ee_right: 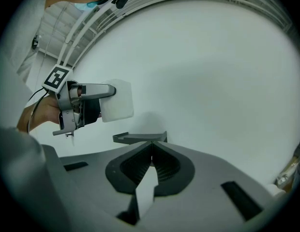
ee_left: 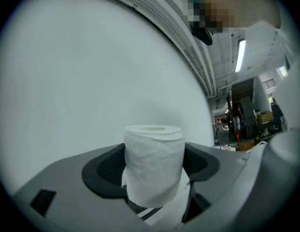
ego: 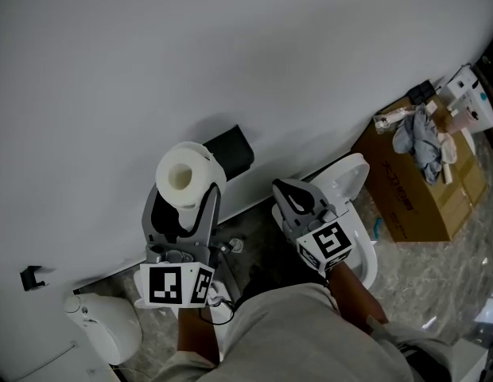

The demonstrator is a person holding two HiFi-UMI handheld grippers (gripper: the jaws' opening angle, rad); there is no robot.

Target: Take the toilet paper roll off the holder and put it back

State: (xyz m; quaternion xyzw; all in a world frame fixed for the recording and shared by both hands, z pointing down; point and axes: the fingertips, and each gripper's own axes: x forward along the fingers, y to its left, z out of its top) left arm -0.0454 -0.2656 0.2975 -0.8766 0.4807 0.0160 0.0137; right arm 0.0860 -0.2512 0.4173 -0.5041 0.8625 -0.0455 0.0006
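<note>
A white toilet paper roll [ego: 181, 173] sits upright between the pads of my left gripper [ego: 189, 189], which is shut on it; the left gripper view shows the roll [ee_left: 154, 163] filling the gap between the jaws, with the white wall behind. The black holder [ego: 230, 151] juts from the wall just to the right of the roll and carries nothing. My right gripper [ego: 285, 189] is lower right of the holder, shut and empty. In the right gripper view its jaws [ee_right: 151, 158] meet below the holder's shelf [ee_right: 140, 137], with the roll [ee_right: 117, 100] up at the left.
A white toilet [ego: 354, 205] stands behind the right gripper. A cardboard box [ego: 413, 189] with cloth and bottles is at the right. A white rounded bin [ego: 103, 325] sits at the lower left, and a small black hook [ego: 30, 277] is on the wall.
</note>
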